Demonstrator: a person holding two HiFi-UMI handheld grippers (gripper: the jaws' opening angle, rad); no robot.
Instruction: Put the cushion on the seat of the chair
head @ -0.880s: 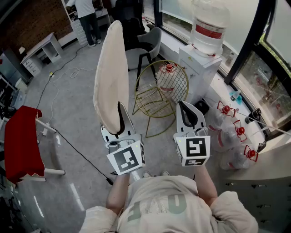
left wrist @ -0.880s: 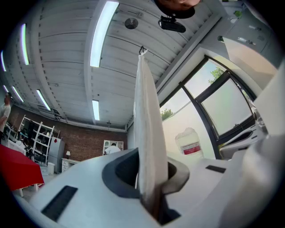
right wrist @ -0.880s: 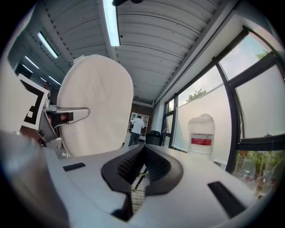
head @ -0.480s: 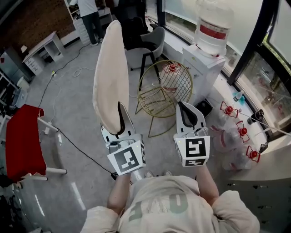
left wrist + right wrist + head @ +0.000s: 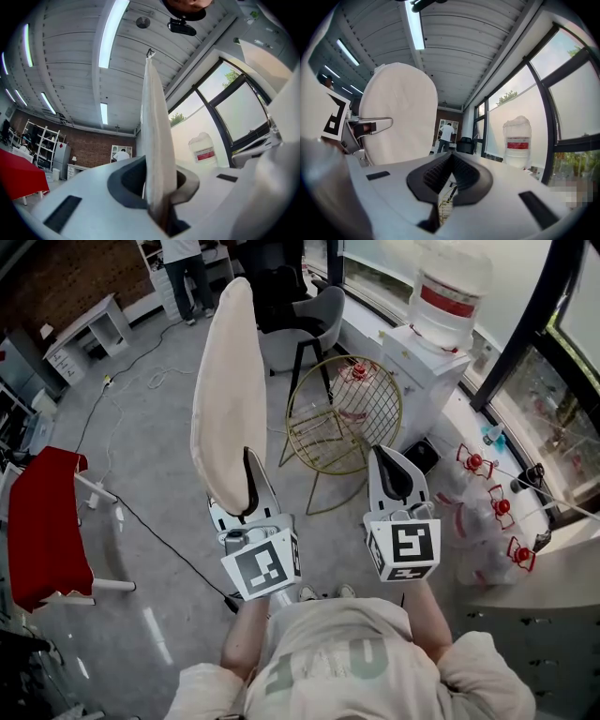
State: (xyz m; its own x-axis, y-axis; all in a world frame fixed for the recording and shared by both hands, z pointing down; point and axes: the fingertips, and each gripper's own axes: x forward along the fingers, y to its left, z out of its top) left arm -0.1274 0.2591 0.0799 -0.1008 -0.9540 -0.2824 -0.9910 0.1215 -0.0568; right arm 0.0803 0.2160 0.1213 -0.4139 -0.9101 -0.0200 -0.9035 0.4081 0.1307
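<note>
Cushion, cream-coloured and oval, is being held on edge in the air by the left gripper; its lower rim is being pinched between that gripper's jaws, which are being pressed shut on the fabric from both sides; in the left gripper view the cushion is being shown rising thin and upright straight out of the jaw throat; the rest of the cushion is being carried above and ahead of the claw, with one broad face turned toward the right gripper; the right gripper is being held just beside the left one and apart from the cushion, with its jaws brought together at the tips and nothing being gripped between them; in the right gripper view the cushion's flat face is being seen to the left of that claw, clear of it; the chair, a gold wire-frame one, is standing on the grey floor ahead of both grippers, to the right of the cushion in the head view; its seat is not being touched by the cushion; a water dispenser with a bottle on top is standing just beyond the chair; a red-covered stand is standing well apart at the left.
</note>
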